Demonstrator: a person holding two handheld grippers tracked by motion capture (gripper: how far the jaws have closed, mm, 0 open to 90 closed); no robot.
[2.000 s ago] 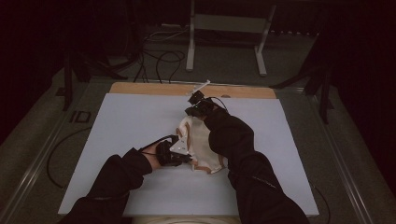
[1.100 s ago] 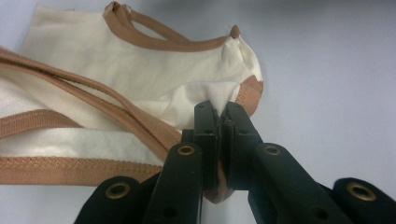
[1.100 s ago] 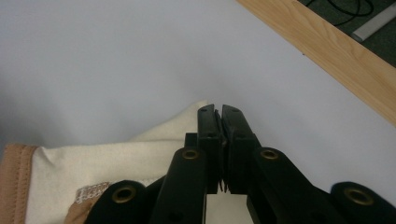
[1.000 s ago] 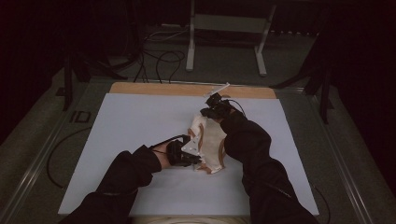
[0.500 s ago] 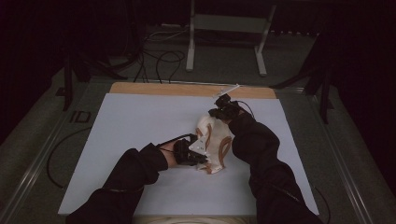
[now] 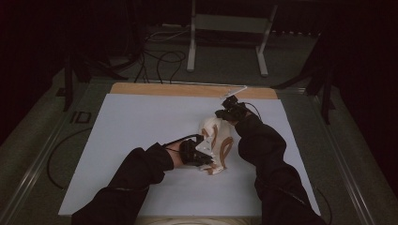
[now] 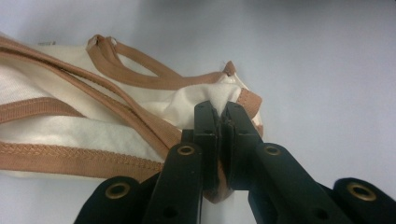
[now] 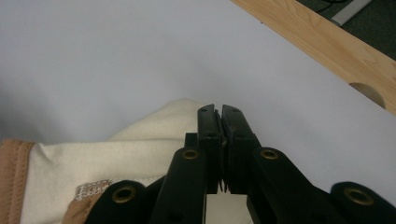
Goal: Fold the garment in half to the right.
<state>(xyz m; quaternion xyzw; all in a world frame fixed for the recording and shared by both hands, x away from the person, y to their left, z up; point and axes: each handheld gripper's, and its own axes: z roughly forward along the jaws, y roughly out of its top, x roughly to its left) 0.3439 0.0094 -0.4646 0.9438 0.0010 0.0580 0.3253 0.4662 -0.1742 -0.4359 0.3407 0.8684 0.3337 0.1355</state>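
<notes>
A cream garment (image 6: 219,140) with tan trim lies bunched on the white sheet (image 6: 141,126), right of centre. My left gripper (image 6: 201,153) is at its near left side, shut on a trimmed cream corner (image 7: 233,95); tan straps (image 7: 140,77) run off to the left in the left gripper view. My right gripper (image 6: 224,112) is at the garment's far end, jaws shut (image 8: 218,112) with the cream cloth (image 8: 121,154) running in under them. The cloth stands raised between the two grippers.
A wooden strip (image 6: 187,90) borders the sheet's far edge, with a round hole (image 8: 369,91) in it. Beyond the table stand a metal frame's legs (image 6: 227,42) and loose cables (image 6: 159,54) on the dark floor. Bare white sheet lies left of and behind the garment.
Both grippers have shifted to the right with the garment. The right one has gone farther, toward the right far corner, and the cloth has bunched up more upright between them.
</notes>
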